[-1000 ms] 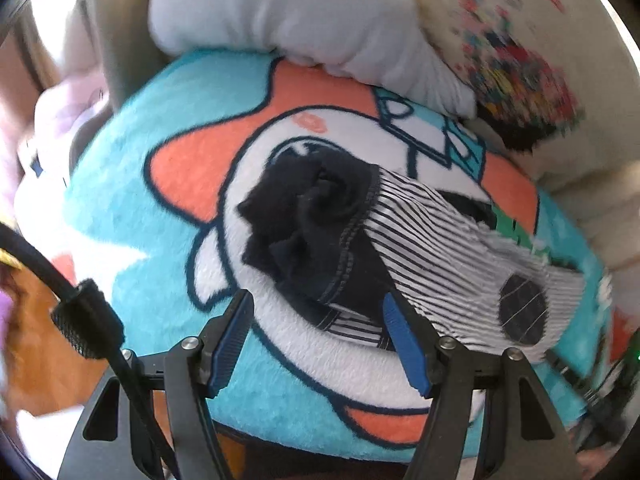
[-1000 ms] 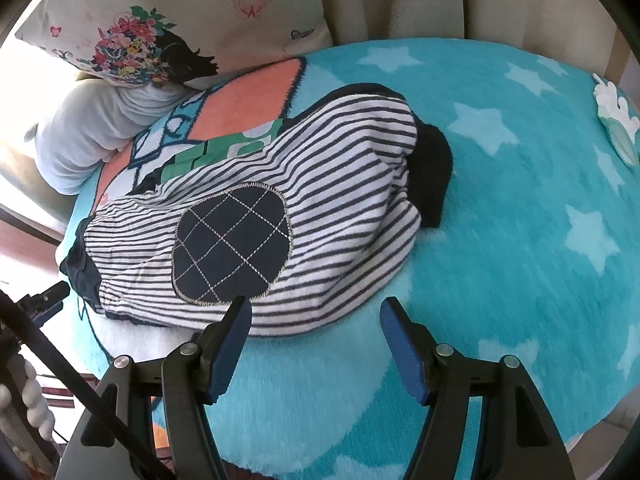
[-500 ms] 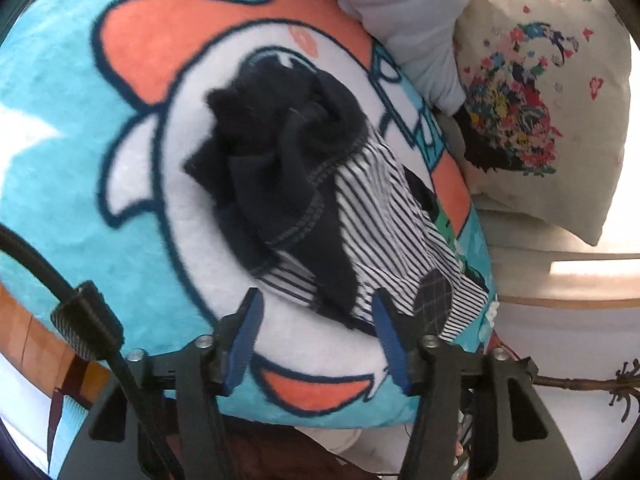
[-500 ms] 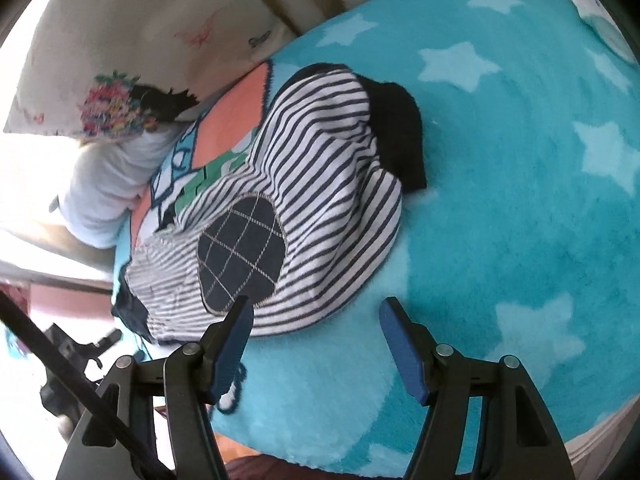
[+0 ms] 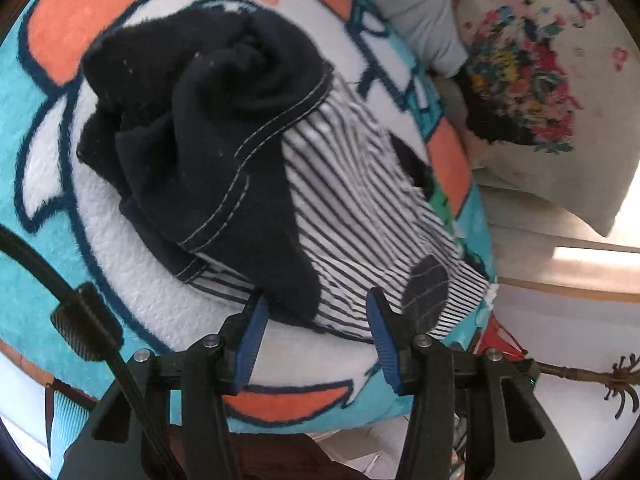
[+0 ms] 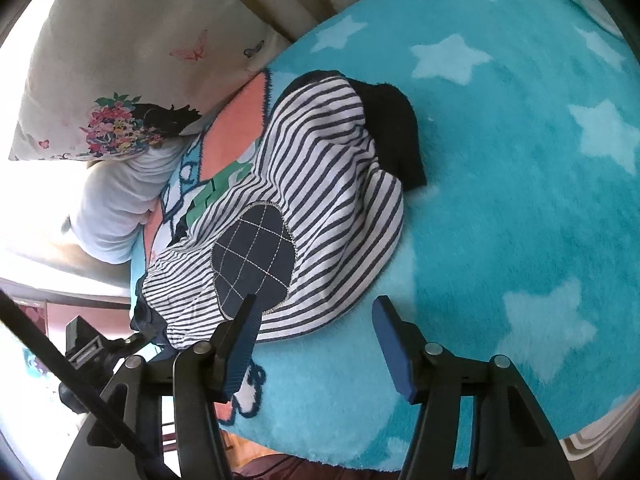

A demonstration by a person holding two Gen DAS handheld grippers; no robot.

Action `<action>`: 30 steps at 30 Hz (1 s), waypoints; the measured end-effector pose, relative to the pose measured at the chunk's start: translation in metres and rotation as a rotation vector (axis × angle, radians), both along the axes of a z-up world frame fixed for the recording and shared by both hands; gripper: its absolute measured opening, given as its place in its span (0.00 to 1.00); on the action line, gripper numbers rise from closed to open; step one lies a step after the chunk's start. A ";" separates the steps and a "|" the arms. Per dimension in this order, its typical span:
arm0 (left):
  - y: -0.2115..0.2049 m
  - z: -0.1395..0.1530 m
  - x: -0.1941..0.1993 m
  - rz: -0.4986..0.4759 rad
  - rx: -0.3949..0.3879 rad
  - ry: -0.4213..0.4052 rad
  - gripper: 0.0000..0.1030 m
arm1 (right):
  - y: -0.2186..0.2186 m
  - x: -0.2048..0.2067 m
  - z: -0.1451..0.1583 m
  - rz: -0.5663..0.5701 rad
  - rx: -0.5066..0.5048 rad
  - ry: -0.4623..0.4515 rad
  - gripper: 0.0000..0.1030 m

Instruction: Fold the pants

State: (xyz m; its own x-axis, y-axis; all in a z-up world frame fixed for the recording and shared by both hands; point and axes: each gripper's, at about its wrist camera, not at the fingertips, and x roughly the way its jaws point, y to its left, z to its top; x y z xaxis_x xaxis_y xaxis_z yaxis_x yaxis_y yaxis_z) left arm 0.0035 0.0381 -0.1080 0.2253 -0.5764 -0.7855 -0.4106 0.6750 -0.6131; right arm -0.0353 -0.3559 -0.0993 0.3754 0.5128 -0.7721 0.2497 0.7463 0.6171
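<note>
1. Blanket (image 6: 520, 200): turquoise fleece with pale stars and a cartoon print; it carries the pants (image 6: 320, 184).
2. Pants (image 5: 340, 200): striped, dark waistband bunched, dark knee patch (image 6: 252, 256).
3. Left gripper (image 5: 314, 340): jaws apart, straddling the waistband-side edge of the pants.
4. Right gripper (image 6: 316, 344): jaws apart, just beside the patch.
5. Floral pillow (image 6: 100, 92) and grey cushion (image 6: 116, 208) lie beyond.

Right view: bare teal blanket (image 6: 520, 200) lies open right of and near to the striped pants (image 6: 320, 184), giving passage there. To the left, the floral pillow (image 6: 120, 80) and white cushion (image 6: 120, 208) crowd the far-left edge. Left view: pants (image 5: 320, 200) fill the room ahead; the pillow (image 5: 540, 100) blocks the far right.
</note>
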 end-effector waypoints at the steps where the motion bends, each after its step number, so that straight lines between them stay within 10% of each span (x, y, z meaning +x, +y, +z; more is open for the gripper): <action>1: 0.000 -0.002 0.002 0.003 0.001 0.006 0.47 | 0.001 -0.001 0.000 0.003 -0.003 -0.002 0.60; 4: -0.003 -0.003 0.008 0.011 0.009 0.015 0.45 | 0.004 -0.002 0.001 0.012 0.002 -0.006 0.60; 6: -0.007 0.003 0.010 -0.006 0.047 0.000 0.20 | 0.006 -0.003 0.003 0.019 0.008 -0.010 0.60; 9: -0.012 0.012 0.011 -0.016 0.082 -0.017 0.12 | 0.010 -0.004 0.008 0.036 0.036 -0.031 0.60; 17: -0.005 0.018 0.015 0.002 0.037 -0.042 0.11 | 0.023 0.002 0.008 0.081 0.138 -0.048 0.61; 24: -0.012 0.026 0.022 -0.002 0.037 -0.083 0.10 | 0.051 0.012 -0.021 0.136 0.477 0.064 0.61; 30: -0.015 0.029 0.023 -0.021 0.044 -0.094 0.10 | 0.072 0.026 -0.032 0.110 0.496 0.106 0.60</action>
